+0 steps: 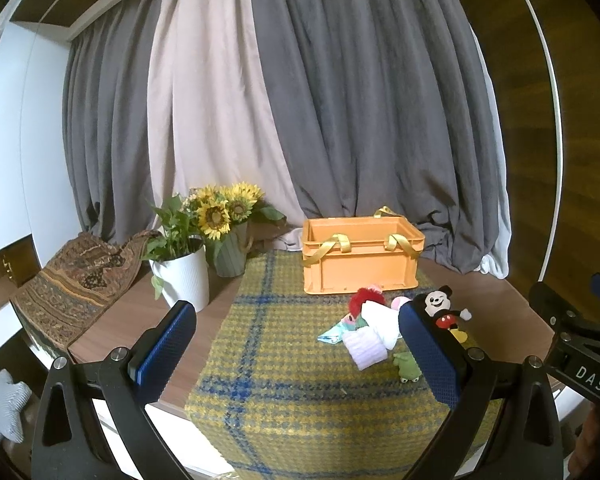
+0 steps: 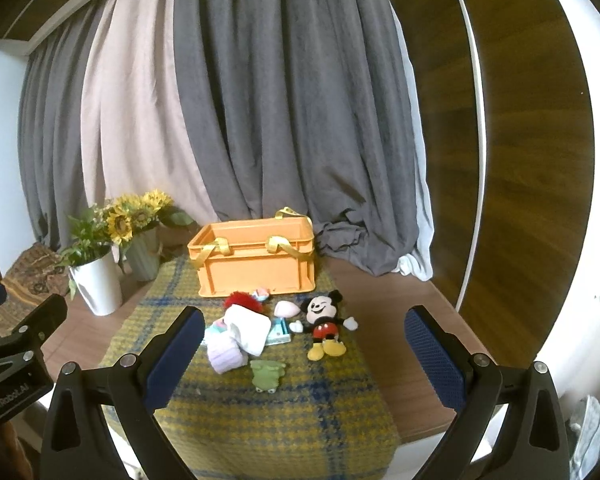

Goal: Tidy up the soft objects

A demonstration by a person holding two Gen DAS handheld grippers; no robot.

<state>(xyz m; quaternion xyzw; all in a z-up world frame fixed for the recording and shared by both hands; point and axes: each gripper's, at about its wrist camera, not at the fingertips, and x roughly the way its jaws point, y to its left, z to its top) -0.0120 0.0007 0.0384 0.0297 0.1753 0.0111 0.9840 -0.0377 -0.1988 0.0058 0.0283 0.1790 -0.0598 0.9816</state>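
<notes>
An orange crate (image 1: 360,268) (image 2: 256,266) with yellow strap handles stands open at the back of a yellow-and-blue plaid cloth (image 1: 296,372) (image 2: 260,412). In front of it lies a pile of soft things: a Mickey Mouse plush (image 2: 324,322) (image 1: 444,308), a white cloth (image 2: 250,328), a lilac towel (image 2: 226,356) (image 1: 366,348), a green frog toy (image 2: 266,374), a red fuzzy toy (image 2: 242,302) and a pink piece (image 2: 286,309). My left gripper (image 1: 296,350) and right gripper (image 2: 306,354) are open and empty, held short of the pile.
A white pot with a green plant (image 1: 182,276) (image 2: 98,284) and a green vase of sunflowers (image 1: 230,248) (image 2: 142,260) stand left of the crate. A patterned brown cloth (image 1: 72,284) lies at the far left. Grey and beige curtains (image 1: 300,100) hang behind the wooden table (image 2: 400,320).
</notes>
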